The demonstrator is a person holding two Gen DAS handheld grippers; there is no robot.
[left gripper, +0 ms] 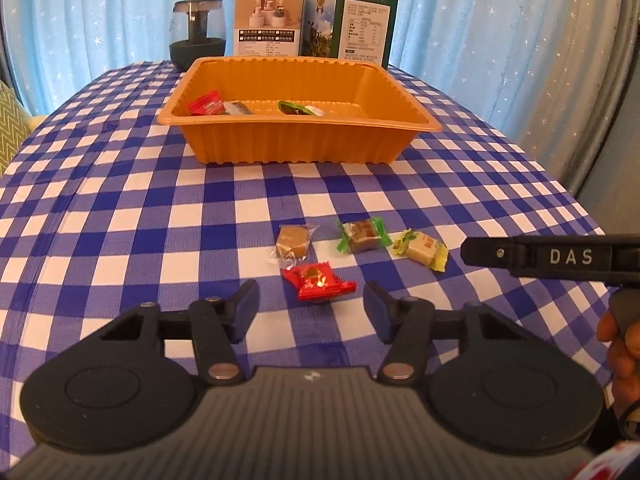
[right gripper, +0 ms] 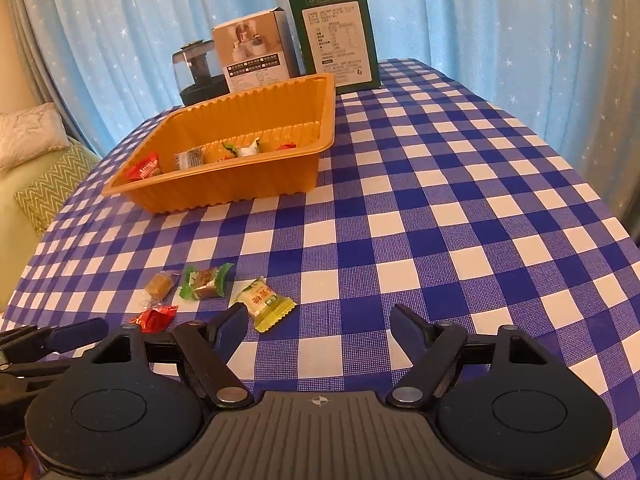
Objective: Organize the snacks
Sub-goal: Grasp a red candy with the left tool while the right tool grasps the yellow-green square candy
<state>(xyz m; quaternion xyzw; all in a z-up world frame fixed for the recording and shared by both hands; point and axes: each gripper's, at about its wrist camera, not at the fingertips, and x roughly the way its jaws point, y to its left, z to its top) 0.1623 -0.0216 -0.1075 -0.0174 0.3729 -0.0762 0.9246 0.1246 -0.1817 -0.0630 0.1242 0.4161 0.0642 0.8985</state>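
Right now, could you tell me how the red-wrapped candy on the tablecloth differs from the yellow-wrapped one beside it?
The red-wrapped candy lies directly between the open left gripper's fingertips; the yellow-wrapped candy lies farther right, nearer the right gripper. The red wrapper is opaque and shiny, hiding its contents; the yellow one has a clear middle showing a pale block. The red one looks crumpled and flatter; the yellow one looks blocky. Both rest loose on the checked tablecloth, outside the orange tray.

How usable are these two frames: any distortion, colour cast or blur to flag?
Left wrist view: strong fisheye bends the tablecloth checks and curtain; dark vignette at the top right corner; the tray and red candy are sharp. Right wrist view: same bending, dark top corners, a warm tint at the left edge; the yellow candy is sharp, box print too small to read.
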